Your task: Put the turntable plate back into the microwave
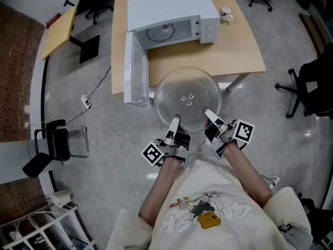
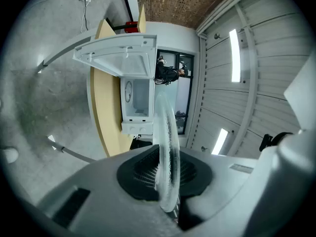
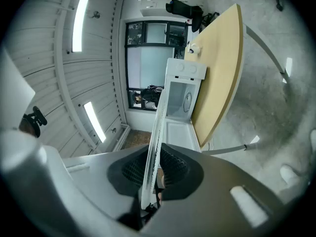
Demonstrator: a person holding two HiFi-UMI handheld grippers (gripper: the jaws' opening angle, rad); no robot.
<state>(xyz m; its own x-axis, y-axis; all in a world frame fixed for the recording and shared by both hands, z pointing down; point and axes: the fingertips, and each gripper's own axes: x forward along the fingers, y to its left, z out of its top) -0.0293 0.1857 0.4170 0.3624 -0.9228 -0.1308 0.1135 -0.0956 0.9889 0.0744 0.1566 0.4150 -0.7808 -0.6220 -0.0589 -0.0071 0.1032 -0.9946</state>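
A clear glass turntable plate hangs level in the air in front of the table, held by its near rim from both sides. My left gripper is shut on the rim at the lower left; the plate's edge runs between its pads. My right gripper is shut on the rim at the lower right, with the plate's edge pinched between its pads. The white microwave stands on the table beyond the plate, its door swung open to the left and its cavity facing me.
The wooden table carries the microwave and a small white cup at its far right. A white cable trails over the grey floor at the left. A black chair stands left, office chairs right.
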